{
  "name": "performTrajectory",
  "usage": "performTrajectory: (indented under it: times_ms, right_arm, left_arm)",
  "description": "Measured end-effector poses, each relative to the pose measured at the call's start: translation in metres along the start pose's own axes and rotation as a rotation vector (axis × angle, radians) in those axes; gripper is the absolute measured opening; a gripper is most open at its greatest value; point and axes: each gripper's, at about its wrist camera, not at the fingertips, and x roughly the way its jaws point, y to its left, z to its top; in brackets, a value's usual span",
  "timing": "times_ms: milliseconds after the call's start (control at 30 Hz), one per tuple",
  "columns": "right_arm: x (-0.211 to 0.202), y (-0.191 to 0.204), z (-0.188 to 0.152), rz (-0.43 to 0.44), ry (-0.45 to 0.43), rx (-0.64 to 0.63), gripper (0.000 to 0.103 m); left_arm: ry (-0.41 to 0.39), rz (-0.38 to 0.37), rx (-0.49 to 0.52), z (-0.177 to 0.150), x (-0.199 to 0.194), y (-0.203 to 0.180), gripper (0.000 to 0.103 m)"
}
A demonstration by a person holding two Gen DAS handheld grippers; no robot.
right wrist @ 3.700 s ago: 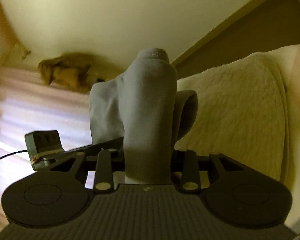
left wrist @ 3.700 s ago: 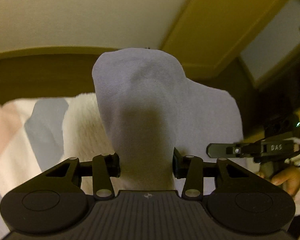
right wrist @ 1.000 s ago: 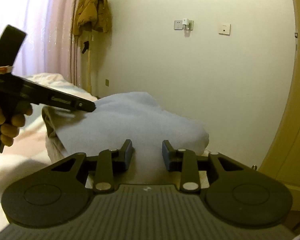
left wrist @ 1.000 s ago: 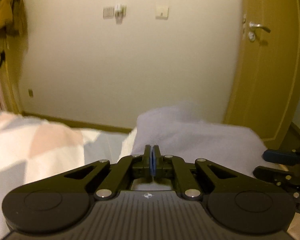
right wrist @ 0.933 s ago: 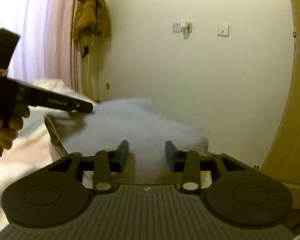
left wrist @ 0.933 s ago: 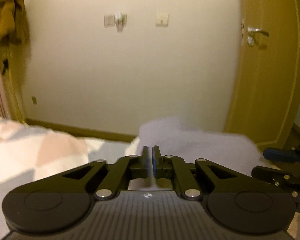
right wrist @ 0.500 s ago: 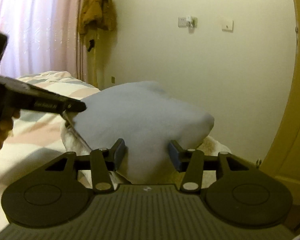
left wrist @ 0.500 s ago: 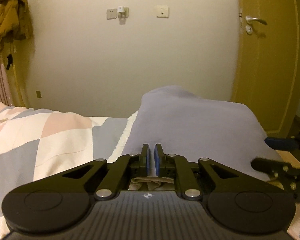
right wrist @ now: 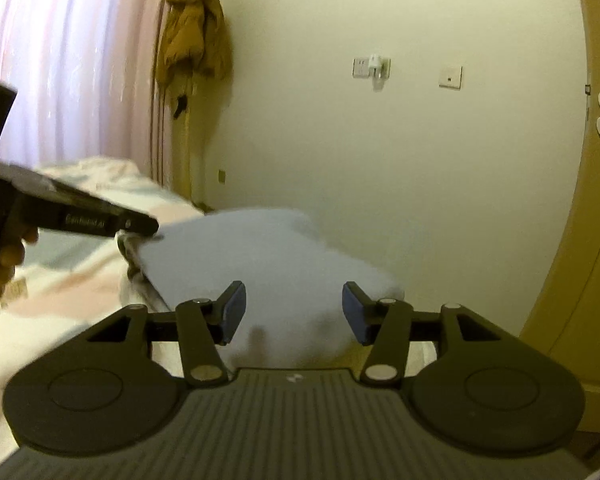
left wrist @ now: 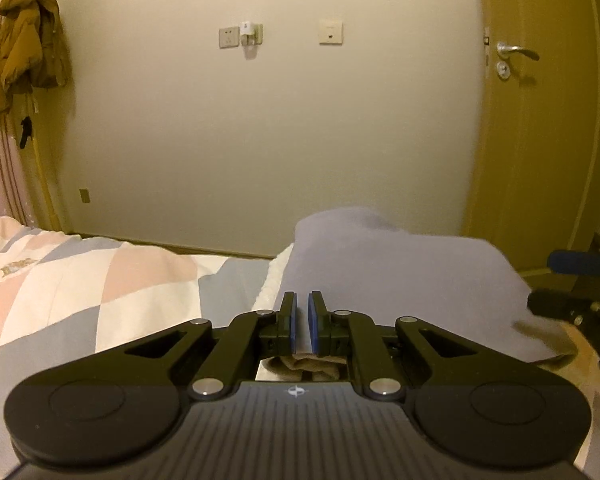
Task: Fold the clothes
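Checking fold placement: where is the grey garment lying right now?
In both wrist views the grey garment lies on the bed's white fleecy blanket, just ahead of both grippers, right of the checked quilt.

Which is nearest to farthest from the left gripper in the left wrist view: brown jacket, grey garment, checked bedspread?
From the left gripper:
1. Grey garment, directly ahead, just beyond the fingertips.
2. Checked bedspread, to the left, alongside and running away.
3. Brown jacket, hanging far left by the wall.

Both my wrist cameras look low and close across the bed (left wrist: pixel 100 280) toward 12 o'clock, sharing the folded grey garment (left wrist: pixel 400 272) and wall sockets (right wrist: pixel 370 67).
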Motion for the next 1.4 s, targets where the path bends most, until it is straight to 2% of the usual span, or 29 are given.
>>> performTrajectory:
  times_ms: [133, 267, 467, 533, 600, 667, 733, 833, 933, 1000, 1133, 1400]
  right_arm:
    - [0.002, 0.001, -0.01, 0.014, 0.002, -0.008, 0.047]
    - [0.004, 0.005, -0.02, 0.023, -0.005, -0.03, 0.05]
    - [-0.002, 0.005, -0.004, 0.016, 0.031, -0.028, 0.05]
    - [-0.013, 0.001, 0.011, 0.018, 0.038, -0.005, 0.051]
    - [-0.03, -0.003, 0.025, 0.025, 0.05, 0.034, 0.059]
    - [-0.047, -0.007, 0.04, 0.031, 0.063, 0.082, 0.068]
    - [-0.064, -0.009, 0.053, 0.039, 0.102, 0.139, 0.07]
    - [-0.082, -0.014, 0.066, 0.05, 0.229, 0.243, 0.075]
    - [-0.098, -0.025, 0.072, 0.04, 0.367, 0.375, 0.076]
    - [-0.115, -0.033, 0.076, 0.028, 0.419, 0.443, 0.076]
    - [-0.153, -0.039, 0.092, 0.007, 0.441, 0.469, 0.09]
    - [-0.208, -0.047, 0.134, 0.048, 0.438, 0.454, 0.101]
  left_arm:
    - [0.016, 0.027, -0.02, -0.022, 0.011, 0.0, 0.012]
    - [0.004, 0.042, -0.035, -0.031, 0.016, 0.001, 0.012]
    - [0.052, 0.053, -0.038, -0.01, 0.006, -0.002, 0.013]
    - [0.094, 0.055, -0.036, 0.004, -0.006, -0.008, 0.021]
    - [0.159, 0.062, -0.029, 0.014, -0.019, -0.017, 0.036]
    - [0.221, 0.075, -0.029, 0.02, -0.033, -0.028, 0.04]
    - [0.281, 0.1, -0.042, 0.022, -0.048, -0.038, 0.046]
    - [0.371, 0.137, -0.063, 0.025, -0.069, -0.053, 0.05]
    - [0.48, 0.198, -0.14, 0.033, -0.097, -0.064, 0.057]
    - [0.519, 0.227, -0.18, 0.04, -0.121, -0.072, 0.072]
    - [0.534, 0.256, -0.194, 0.061, -0.168, -0.09, 0.08]
    - [0.509, 0.334, -0.208, 0.103, -0.231, -0.111, 0.1]
